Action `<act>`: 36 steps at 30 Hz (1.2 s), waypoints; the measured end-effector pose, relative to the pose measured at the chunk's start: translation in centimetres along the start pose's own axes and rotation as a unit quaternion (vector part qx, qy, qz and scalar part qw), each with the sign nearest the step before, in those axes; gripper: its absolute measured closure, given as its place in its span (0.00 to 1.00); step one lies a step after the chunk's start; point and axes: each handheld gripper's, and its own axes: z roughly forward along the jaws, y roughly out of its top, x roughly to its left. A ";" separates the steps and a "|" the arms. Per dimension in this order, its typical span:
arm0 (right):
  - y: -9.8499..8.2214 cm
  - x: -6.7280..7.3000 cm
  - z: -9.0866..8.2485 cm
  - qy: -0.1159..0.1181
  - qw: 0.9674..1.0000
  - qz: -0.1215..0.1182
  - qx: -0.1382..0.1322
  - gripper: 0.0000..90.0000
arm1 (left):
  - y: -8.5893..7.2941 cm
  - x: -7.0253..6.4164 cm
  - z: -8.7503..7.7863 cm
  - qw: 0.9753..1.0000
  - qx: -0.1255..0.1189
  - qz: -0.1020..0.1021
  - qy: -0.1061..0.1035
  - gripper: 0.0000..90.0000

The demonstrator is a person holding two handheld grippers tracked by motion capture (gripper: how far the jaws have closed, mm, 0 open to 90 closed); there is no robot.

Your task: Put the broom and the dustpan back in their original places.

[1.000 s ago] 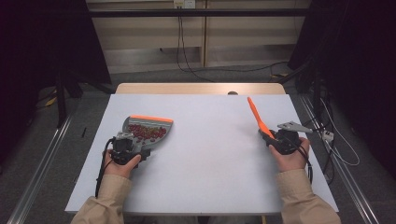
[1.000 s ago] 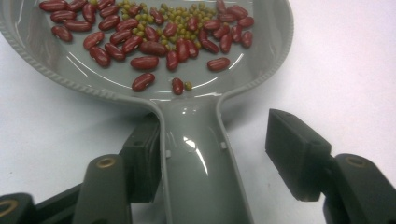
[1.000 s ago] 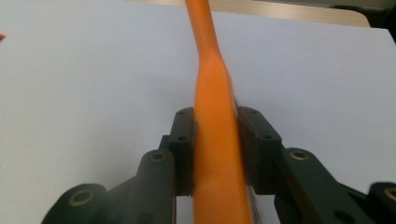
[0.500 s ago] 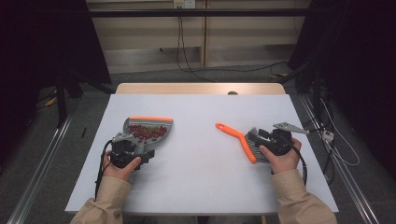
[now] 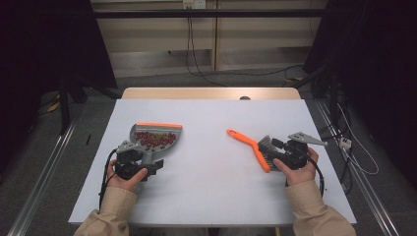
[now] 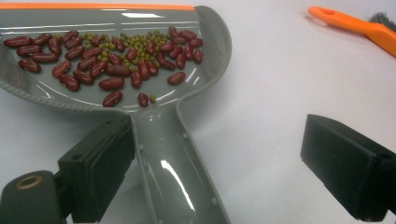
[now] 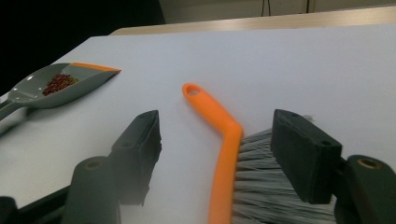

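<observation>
High view: the grey dustpan (image 5: 155, 137), holding red beans (image 5: 153, 139), lies on the white desk (image 5: 211, 191) at its left side, its handle between the spread jaws of the left tool (image 5: 134, 162), which have just been opening and no longer press it. At the right, the orange brush (image 5: 251, 147) lies flat on the desk, bristles between the right tool's (image 5: 281, 153) jaws, which have just been opening too and stand clear of it.

I see the white worktop (image 5: 211, 196) in front of me, with a strip of pale wood (image 5: 196, 93) showing along its far edge. Past that, black cables (image 5: 196, 54) hang against a light wall panel (image 5: 157, 34) and trail over the grey floor (image 5: 59, 162). A metal rail (image 5: 42, 187) runs along the floor's left.
</observation>
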 end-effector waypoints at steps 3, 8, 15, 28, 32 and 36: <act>-0.3 0.3 -0.1 0.001 1.000 -0.008 0.003 0.37 | 0.0 0.1 -0.1 1.000 -0.001 0.002 0.000 0.11; -0.5 0.2 -0.1 -0.006 1.000 -0.019 0.013 0.37 | 0.0 0.0 -0.3 1.000 -0.007 0.006 -0.001 0.11; -0.1 0.9 1.2 0.016 0.998 -0.046 0.026 0.55 | 0.3 -0.3 -1.1 0.999 -0.036 0.021 -0.004 0.11; 0.3 1.4 6.2 0.003 0.985 -0.124 0.118 1.00 | 0.6 -0.1 -1.0 0.998 -0.048 0.028 -0.010 0.11; 0.3 1.9 7.5 -0.002 0.980 -0.140 0.144 1.00 | 0.6 0.0 -1.1 0.998 -0.045 0.032 -0.012 0.11; 0.3 1.9 8.5 -0.033 0.973 -0.155 0.165 1.00 | 0.5 -0.1 -1.0 0.998 -0.045 0.032 -0.012 0.11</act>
